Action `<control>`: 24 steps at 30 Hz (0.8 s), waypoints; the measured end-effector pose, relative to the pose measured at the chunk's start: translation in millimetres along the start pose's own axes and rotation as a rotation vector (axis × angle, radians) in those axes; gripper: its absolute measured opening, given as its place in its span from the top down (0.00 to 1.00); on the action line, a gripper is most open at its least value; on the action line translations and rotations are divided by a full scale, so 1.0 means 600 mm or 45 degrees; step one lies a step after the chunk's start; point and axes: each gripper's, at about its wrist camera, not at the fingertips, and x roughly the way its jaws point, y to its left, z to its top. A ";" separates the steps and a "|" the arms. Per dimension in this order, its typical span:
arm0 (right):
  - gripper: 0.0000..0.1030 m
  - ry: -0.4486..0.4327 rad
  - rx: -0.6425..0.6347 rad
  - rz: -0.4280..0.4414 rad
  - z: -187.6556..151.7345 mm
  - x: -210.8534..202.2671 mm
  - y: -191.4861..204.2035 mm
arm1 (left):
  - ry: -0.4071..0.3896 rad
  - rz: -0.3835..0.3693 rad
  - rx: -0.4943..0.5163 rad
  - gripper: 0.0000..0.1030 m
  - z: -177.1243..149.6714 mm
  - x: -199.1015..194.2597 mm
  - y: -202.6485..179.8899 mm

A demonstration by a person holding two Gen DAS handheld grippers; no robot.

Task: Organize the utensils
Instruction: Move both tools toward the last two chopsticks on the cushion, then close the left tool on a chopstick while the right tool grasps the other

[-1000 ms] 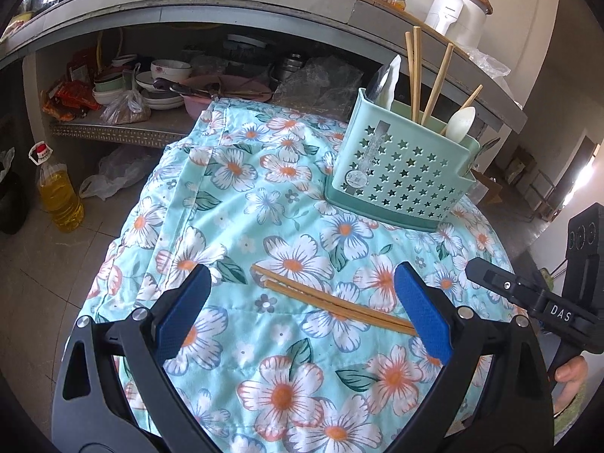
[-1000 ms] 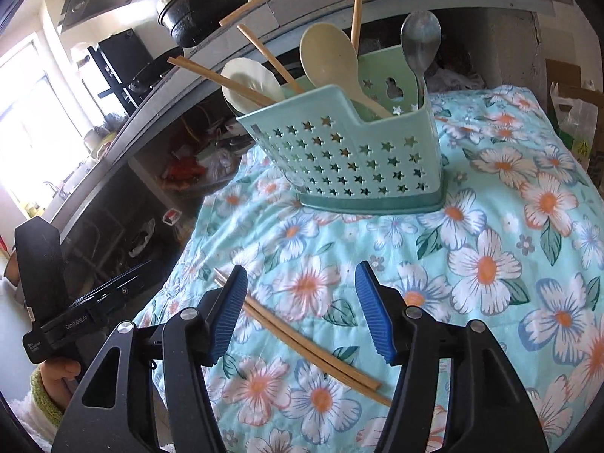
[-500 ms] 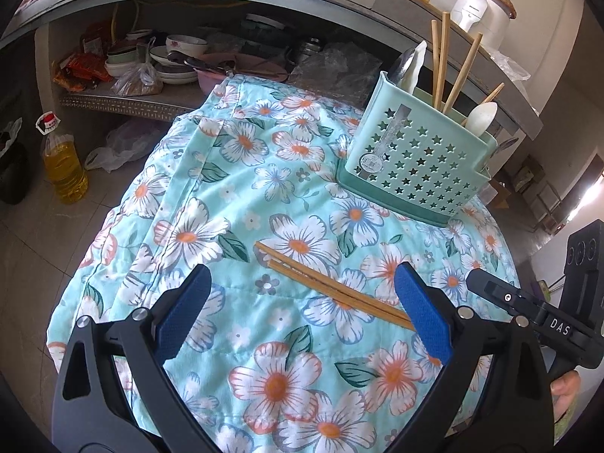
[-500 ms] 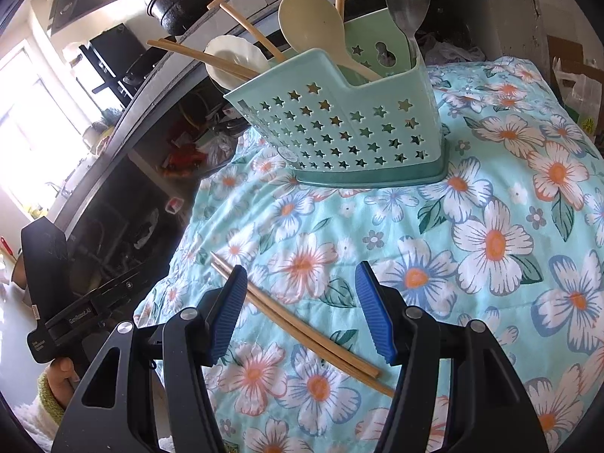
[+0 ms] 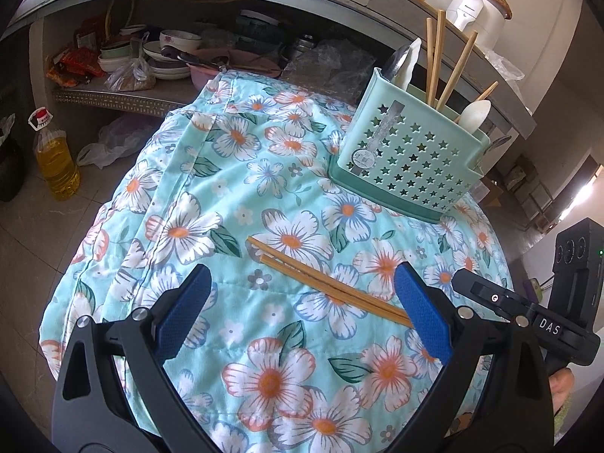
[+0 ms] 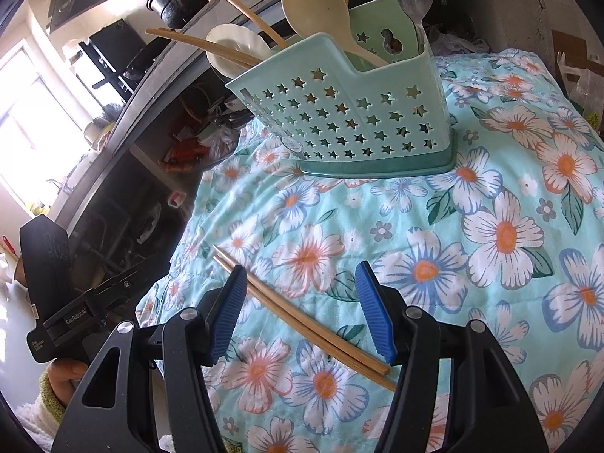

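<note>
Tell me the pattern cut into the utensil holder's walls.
Rows of star-shaped holes in the mint-green utensil holder; clearest in the right wrist view.

Around the chopsticks lying on the flowered cloth you have bare cloth on every side. Farther off, the utensil holder stands in your way, its spoons and sticks leaning outward (toward the counter edge just behind).
</note>
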 end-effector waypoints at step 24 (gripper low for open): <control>0.43 -0.036 0.132 -0.095 0.014 -0.034 -0.083 | 0.277 -0.471 -0.384 0.53 -0.037 0.085 0.020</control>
